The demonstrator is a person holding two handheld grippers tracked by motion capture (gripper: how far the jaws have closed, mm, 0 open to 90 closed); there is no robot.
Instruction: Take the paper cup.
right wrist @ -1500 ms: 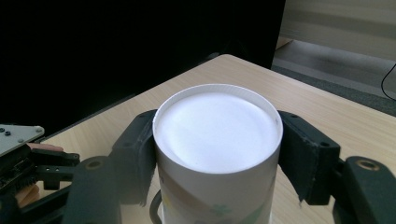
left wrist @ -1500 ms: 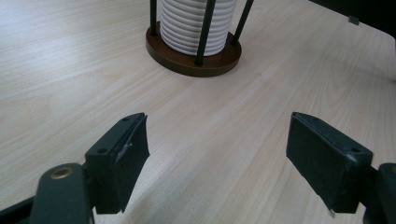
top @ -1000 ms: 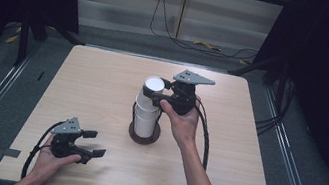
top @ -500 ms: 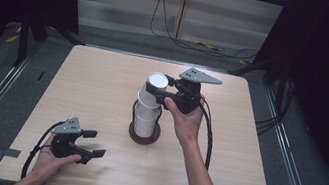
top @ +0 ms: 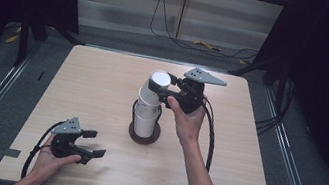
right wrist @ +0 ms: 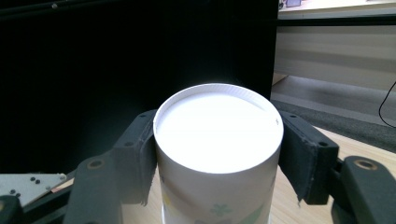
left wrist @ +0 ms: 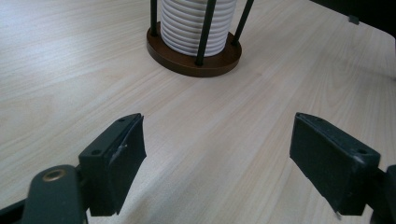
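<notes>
Gripping a white paper cup (top: 158, 82) by its sides just under the upturned base, the right gripper (top: 164, 92) has both pads pressed against it; in the right gripper view the cup (right wrist: 218, 140) sits clamped between the two black jaws. That cup is tilted, above the stack of cups (top: 147, 115) standing in the cup holder (top: 144, 132), a round brown base with thin black rods near the middle of the table (top: 104, 77). Well apart from the holder, toward the near left edge, the left gripper (top: 93, 143) lies low over the wood, its jaws having just been opening, spread wide with nothing between them (left wrist: 215, 158).
</notes>
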